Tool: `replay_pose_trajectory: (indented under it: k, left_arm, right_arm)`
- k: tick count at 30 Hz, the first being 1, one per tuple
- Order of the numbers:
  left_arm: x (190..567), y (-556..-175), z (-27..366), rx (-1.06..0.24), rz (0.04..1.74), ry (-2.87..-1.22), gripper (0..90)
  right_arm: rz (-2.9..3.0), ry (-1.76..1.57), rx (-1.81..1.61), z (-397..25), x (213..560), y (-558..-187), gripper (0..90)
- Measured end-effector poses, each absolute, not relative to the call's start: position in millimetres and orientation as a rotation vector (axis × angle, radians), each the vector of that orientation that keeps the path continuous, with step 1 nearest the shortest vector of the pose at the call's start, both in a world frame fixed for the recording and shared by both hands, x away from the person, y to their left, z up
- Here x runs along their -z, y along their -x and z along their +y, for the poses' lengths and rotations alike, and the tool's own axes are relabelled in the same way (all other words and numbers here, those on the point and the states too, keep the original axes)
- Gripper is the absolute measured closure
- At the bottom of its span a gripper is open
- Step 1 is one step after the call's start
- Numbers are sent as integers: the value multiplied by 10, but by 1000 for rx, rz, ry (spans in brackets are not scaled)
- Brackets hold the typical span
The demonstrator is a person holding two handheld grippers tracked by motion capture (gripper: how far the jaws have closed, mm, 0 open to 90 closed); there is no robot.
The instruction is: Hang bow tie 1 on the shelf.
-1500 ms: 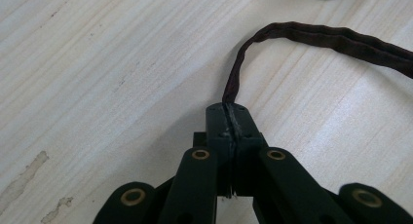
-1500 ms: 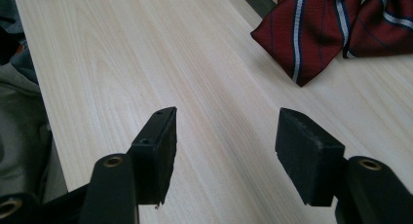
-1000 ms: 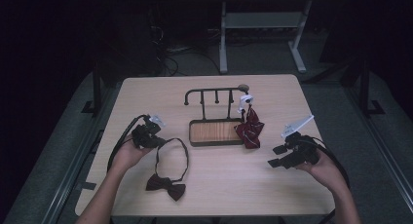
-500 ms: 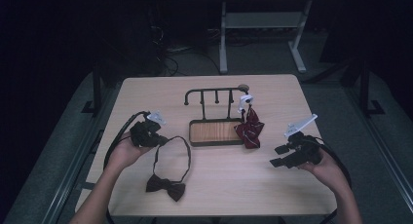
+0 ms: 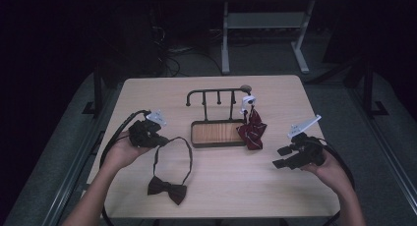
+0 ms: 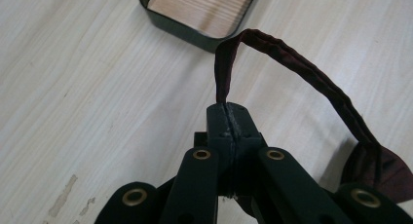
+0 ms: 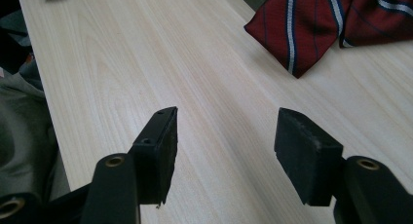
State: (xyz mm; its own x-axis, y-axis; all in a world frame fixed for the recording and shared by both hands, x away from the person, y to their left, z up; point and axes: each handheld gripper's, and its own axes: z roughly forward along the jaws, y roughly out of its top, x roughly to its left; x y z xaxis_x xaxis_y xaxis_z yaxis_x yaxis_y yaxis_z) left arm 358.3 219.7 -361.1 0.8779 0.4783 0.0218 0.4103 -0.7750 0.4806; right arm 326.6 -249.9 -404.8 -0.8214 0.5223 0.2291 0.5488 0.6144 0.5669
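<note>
A dark maroon bow tie (image 5: 167, 188) lies near the table's front, and its neck strap (image 5: 173, 150) loops up toward my left gripper (image 5: 158, 139). That gripper (image 6: 229, 116) is shut on the strap (image 6: 297, 70), which arches off to the right. A red striped bow tie (image 5: 251, 129) hangs from the dark metal rack (image 5: 216, 94) over the rack's wooden-bottomed tray (image 5: 216, 133). My right gripper (image 5: 283, 157) hovers open at the right, just over the tabletop. In the right gripper view the striped tie (image 7: 311, 27) lies beyond the open gripper (image 7: 226, 136).
The light wood table (image 5: 221, 186) has bare surface between the two grippers and along its front. The tray's corner (image 6: 195, 27) sits just ahead of the left gripper. Dark floor and a grey desk frame (image 5: 265, 19) lie beyond the table's far edge.
My left gripper has shifted slightly right with the strap, drawing the loop a little. The right gripper has barely moved.
</note>
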Motion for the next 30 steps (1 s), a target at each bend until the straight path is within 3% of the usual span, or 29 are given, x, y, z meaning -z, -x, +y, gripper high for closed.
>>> replay_pose_trajectory:
  k: [30]
  left_arm:
    - [3194, -3446, 2115, -187, 516, -2597, 898]
  right_arm:
    - [-2803, 921, 991, -2481, 4037, -3259, 428]
